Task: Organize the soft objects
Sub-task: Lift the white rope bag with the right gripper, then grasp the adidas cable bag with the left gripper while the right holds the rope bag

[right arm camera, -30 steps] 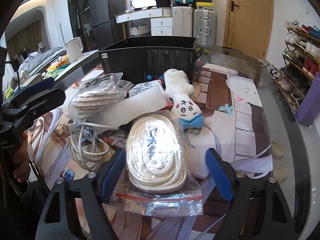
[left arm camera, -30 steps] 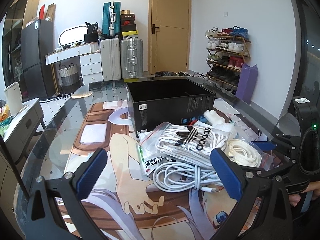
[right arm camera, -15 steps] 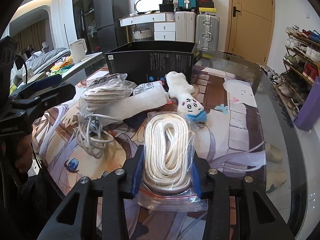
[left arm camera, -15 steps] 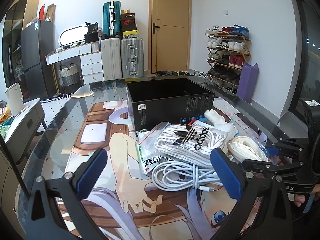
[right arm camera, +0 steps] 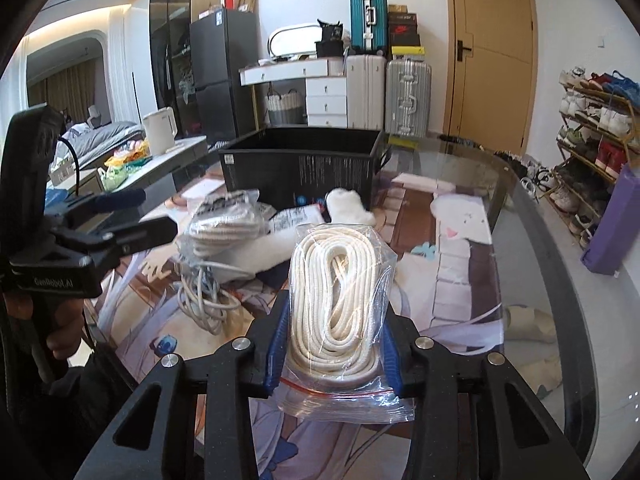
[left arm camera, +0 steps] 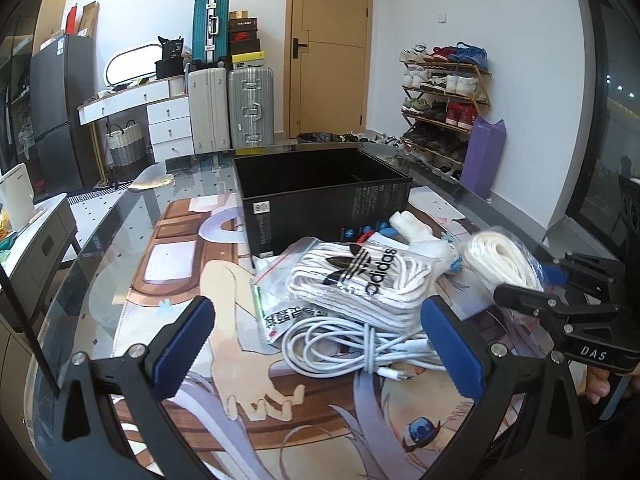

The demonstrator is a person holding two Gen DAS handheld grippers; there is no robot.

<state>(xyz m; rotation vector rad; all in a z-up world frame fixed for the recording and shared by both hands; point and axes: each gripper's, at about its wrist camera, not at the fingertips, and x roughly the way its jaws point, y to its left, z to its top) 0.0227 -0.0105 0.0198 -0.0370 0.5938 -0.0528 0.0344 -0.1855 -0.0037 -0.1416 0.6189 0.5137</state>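
Barely started: box (left arm camera: 320,196) looks empty. Right gripper (right arm camera: 332,344) clamped on bagged rope (right arm camera: 340,296), left gripper (left arm camera: 320,344) wide, idle. Socks (left arm camera: 360,280), cable (left arm camera: 352,344), plush (left arm camera: 416,232) left on bench.

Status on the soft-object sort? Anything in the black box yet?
Done: nothing visible in the black box. In hand: right gripper shut on the bagged white rope, lifted. Left gripper open. Left: Adidas socks, white cable, plush toy.

Prob. a home: shoe rack (left arm camera: 444,92), suitcases (left arm camera: 230,108), fridge (right arm camera: 222,68).
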